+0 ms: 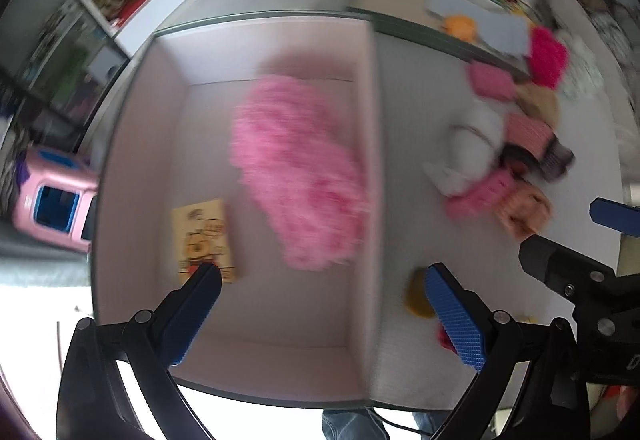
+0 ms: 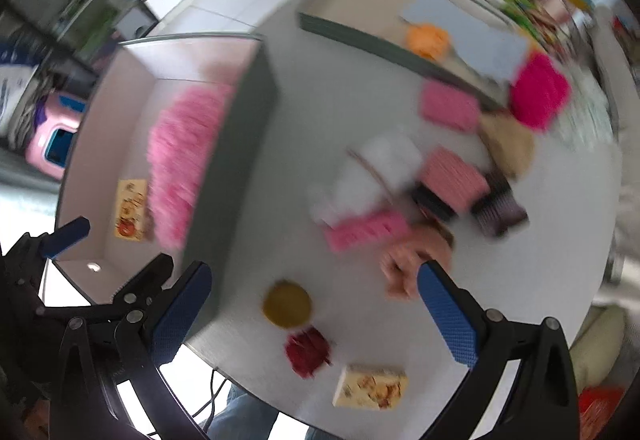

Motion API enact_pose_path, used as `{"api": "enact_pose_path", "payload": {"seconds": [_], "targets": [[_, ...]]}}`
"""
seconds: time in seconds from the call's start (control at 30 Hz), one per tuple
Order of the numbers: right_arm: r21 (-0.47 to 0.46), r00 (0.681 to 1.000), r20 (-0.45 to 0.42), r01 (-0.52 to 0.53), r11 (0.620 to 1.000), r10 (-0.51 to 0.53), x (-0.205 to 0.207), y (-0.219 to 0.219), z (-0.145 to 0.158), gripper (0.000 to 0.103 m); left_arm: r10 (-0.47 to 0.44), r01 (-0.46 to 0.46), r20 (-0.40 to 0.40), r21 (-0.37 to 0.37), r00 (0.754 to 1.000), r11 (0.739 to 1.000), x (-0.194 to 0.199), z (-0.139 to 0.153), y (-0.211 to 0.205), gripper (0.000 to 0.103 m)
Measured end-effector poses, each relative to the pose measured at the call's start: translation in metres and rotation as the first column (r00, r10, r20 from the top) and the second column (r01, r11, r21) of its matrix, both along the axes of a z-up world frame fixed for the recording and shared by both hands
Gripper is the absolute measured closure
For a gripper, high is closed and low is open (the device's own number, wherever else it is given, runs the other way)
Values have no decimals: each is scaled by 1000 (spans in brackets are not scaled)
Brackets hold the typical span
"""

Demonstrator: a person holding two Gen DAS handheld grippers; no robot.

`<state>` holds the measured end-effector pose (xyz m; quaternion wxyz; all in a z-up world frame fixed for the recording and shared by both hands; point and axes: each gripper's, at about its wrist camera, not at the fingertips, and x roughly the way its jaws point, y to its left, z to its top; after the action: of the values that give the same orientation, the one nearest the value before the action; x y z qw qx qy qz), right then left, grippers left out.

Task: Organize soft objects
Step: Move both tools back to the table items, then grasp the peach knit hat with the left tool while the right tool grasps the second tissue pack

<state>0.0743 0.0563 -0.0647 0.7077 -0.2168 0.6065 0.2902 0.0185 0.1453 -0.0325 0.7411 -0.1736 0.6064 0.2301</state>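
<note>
Tongs left (image 1: 320, 276) and right (image 2: 314, 280) both spread wide, gripping nothing. Fluffy pink cloth (image 1: 300, 172) inside box (image 1: 370, 120), against right wall. Soft pile (image 2: 420, 192) mid-surface (image 2: 320, 120), bare room between.

Left tongs (image 1: 320, 276) and right tongs (image 2: 314, 272) both spread wide, empty

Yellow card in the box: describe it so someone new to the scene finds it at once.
Start at the big open box with pale inner walls at the table's left end. Two things lie on its floor: a large fluffy pink item and, just left of it, the yellow card. The card is the flat, rectangular one, printed with an orange cartoon.
</note>
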Motion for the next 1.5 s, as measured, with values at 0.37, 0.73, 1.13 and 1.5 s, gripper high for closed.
{"api": "enact_pose_path", "payload": {"seconds": [0.37,0.73,1.13,1.5], "targets": [[27,963,-9,270,963,-270,8,-128,-9,0,-204,203,-19,-18,979,979,23,-1,-83,1],[-58,918,-103,378,924,-382,-26,-207,-56,0,-163,151,-137,-97,977,984,16,-39,-112,1],[-81,954,-173,233,969,-244,-66,-165,-118,0,-124,115,-160,-62,979,991,22,-33,-97,1],[-205,941,-31,323,924,-336,-34,-211,-131,0,-194,184,-178,-72,965,980,41,-54,-141,1]]}}
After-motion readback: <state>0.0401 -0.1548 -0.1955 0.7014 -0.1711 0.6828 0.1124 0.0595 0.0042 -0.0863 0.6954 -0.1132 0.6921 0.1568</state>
